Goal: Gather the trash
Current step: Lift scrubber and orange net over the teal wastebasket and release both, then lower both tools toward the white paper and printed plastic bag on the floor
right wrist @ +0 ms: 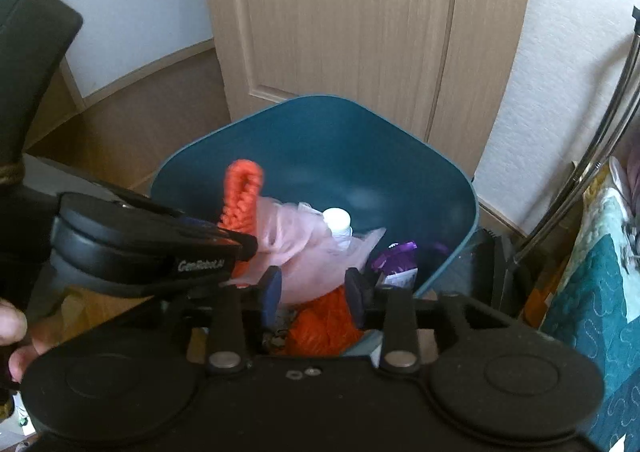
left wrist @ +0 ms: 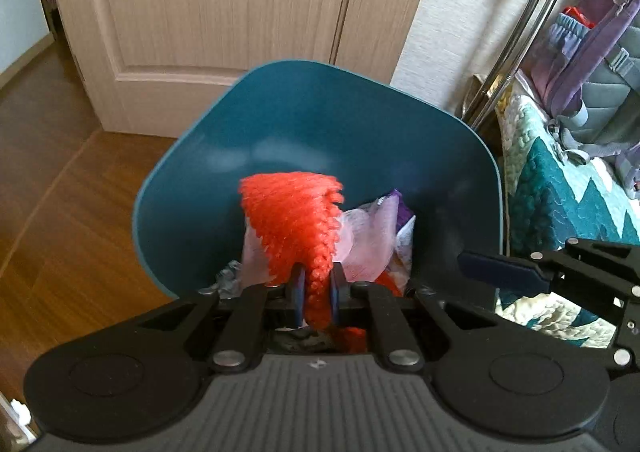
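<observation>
Centre of both views: teal plastic bin [left wrist: 320,123], holding pink film bag [right wrist: 304,248], purple wrapper [right wrist: 396,256] and orange stuff. Only right-wrist cam shows white bottle cap [right wrist: 337,217]. Left gripper [left wrist: 317,288] pinches orange mesh net [left wrist: 294,219] over bin, jaws narrow. Right gripper [right wrist: 314,292] jaws apart, nothing gripped.

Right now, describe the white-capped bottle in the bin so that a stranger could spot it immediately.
Find the teal plastic bin standing in front of the pale wooden door. Inside, among the orange mesh netting and the purple foil wrapper, lies a crumpled pale pink plastic bag. The small clear bottle with a round white cap pokes out of that bag, the only hard, white thing there.
</observation>
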Available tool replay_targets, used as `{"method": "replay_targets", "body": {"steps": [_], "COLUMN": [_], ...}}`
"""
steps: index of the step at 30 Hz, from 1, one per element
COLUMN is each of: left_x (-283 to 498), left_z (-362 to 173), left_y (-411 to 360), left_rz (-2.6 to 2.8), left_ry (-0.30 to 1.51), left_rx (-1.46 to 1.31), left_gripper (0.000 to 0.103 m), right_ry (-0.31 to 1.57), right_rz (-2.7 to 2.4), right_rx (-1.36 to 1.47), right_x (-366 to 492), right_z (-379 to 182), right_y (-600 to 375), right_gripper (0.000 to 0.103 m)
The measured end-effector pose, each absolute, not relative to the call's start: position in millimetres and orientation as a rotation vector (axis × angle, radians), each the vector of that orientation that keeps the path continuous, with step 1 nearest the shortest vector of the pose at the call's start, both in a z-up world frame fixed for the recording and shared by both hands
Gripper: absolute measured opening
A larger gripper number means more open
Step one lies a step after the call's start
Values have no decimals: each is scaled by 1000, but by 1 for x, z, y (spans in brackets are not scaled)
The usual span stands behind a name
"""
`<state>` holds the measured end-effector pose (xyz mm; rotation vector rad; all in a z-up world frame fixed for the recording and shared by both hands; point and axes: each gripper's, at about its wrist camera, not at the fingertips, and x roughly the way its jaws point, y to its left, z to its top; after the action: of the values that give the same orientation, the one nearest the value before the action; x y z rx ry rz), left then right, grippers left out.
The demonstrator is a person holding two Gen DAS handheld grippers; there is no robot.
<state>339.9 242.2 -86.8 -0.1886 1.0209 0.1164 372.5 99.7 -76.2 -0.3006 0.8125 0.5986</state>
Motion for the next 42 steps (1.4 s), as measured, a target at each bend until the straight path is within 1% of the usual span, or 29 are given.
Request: {"method": "replay_targets", "body": {"steps": [3, 4, 8, 11, 13, 14, 15, 16, 24, 28, 30, 33, 38, 39, 41, 42], "left_x": [335, 333, 327, 320, 313, 309, 305, 300, 262, 242, 232, 217, 200, 197, 194, 193], "left_z": [-84, -83, -76, -68, -60, -55, -51, -45, -3, 17, 26, 35, 38, 37, 32, 28], "left_y": [242, 242, 245, 240, 237, 236, 235, 233, 209, 192, 184, 173, 159, 156, 147, 143], "left_rz": [115, 113, 107, 111, 120, 124, 124, 122, 76, 58, 51, 43, 19, 17, 15, 14], "left_ry": [1018, 1017, 1015, 1003, 991, 982, 971, 958, 876, 830, 805, 779, 747, 743, 740, 743], "left_rx": [-164, -164, -179, -174, -170, -169, -170, -173, -150, -117, -99, -88, -92, -87, -62, -52], "left_gripper": [18, 19, 25, 38, 56, 60, 66, 69, 70, 78, 79, 82, 85, 87, 94, 102], "right_ry": [797, 794, 774, 761, 748, 743, 737, 731, 673, 636, 624, 611, 607, 607, 613, 622], "right_rz": [595, 599, 598, 594, 592, 588, 588, 588, 594, 605, 613, 618, 627, 626, 626, 627], "right_rx": [-298, -296, -288, -285, -283, -281, -277, -273, -231, -210, -196, -188, -163, -162, -156, -149], "right_x": [365, 363, 350, 343, 337, 334, 330, 326, 293, 273, 265, 251, 235, 232, 226, 225], "right_z": [-72, -70, -61, -54, -47, -44, -40, -35, -2, 13, 18, 26, 28, 26, 22, 17], "right_y": [95, 94, 85, 77, 71, 67, 63, 60, 32, 15, 8, -4, -31, -36, -50, -56], "right_gripper": [38, 43, 46, 48, 49, 50, 50, 51, 53, 54, 54, 54, 55, 55, 55, 55]}}
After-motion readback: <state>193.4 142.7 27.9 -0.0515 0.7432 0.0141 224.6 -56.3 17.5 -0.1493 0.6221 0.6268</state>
